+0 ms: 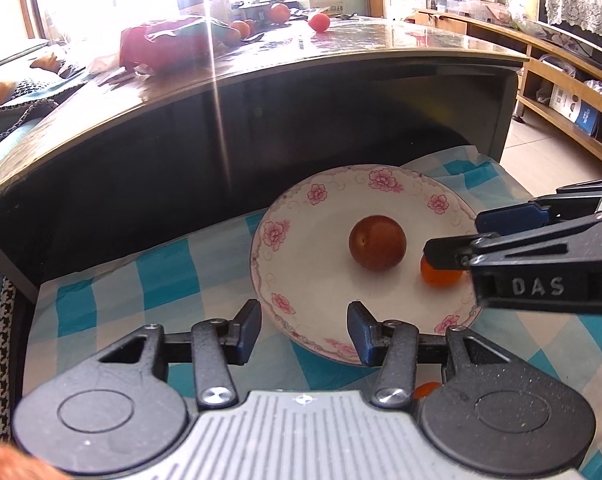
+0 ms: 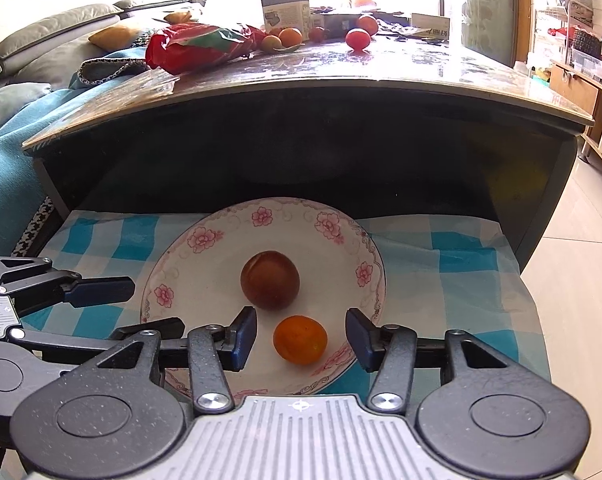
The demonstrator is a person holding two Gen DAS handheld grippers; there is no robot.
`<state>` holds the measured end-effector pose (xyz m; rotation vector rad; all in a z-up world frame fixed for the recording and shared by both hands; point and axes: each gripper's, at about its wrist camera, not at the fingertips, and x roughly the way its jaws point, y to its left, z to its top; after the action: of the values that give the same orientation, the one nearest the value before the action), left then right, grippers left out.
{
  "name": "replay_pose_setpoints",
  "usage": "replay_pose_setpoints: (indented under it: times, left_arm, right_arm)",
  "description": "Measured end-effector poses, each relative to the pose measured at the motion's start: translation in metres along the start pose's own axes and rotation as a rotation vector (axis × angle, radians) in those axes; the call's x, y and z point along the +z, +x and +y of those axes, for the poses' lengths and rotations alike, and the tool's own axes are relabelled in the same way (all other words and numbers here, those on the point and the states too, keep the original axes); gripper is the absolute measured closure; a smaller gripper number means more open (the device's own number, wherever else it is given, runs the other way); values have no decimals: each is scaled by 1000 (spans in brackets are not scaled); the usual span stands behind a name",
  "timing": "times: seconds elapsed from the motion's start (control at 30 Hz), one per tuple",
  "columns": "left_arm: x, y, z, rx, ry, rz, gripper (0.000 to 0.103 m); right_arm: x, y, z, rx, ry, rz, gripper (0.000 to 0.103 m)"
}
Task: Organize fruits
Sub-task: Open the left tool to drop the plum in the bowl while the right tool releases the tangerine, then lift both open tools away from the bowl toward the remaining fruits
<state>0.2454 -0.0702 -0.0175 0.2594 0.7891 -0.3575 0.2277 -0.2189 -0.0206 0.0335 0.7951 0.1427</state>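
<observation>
A white plate with pink flowers (image 1: 301,216) (image 2: 205,264) lies on a blue checked cloth. On it rest a dark brown-red fruit (image 1: 377,243) (image 2: 270,280) and a small orange fruit (image 1: 441,278) (image 2: 300,339). My right gripper (image 2: 301,338) is open, its fingers on either side of the orange fruit without touching it; it also shows in the left wrist view (image 1: 461,236). My left gripper (image 1: 304,330) is open and empty at the plate's near-left rim; it also shows in the right wrist view (image 2: 133,304).
A dark table (image 1: 341,52) (image 2: 381,72) overhangs behind the plate, carrying a red bag (image 2: 197,50), a box (image 2: 285,4) and several red and orange fruits (image 2: 357,38). A sofa (image 2: 41,40) is at left, shelves (image 1: 561,92) at right. Another orange fruit (image 1: 425,390) peeks from under the left gripper.
</observation>
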Motion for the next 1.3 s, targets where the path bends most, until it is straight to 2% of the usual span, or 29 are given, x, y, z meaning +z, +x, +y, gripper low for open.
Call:
replay_pose_setpoints:
  times: [0.23, 0.43, 0.77, 0.87, 1.03, 1.3]
  left_arm:
    - [-10, -25, 15, -9, -34, -18, 46]
    - [-33, -53, 29, -20, -56, -12, 46]
    - [-88, -96, 46, -50, -101, 37, 46]
    - [-105, -109, 54, -56, -125, 42, 43]
    - [-128, -104, 61, -50, -175, 94, 42]
    - [-131, -89, 62, -45, -117, 77, 42]
  right_arm:
    - [6, -22, -2, 12, 41, -35, 58]
    - [-1, -43, 5, 16, 37, -40, 58]
    - [-49, -70, 46, 49, -27, 56, 58]
    - [-65, -79, 57, 46, -22, 93, 58]
    - [-88, -86, 76, 83, -29, 121, 58]
    - [-96, -57, 96, 144, -86, 164, 58]
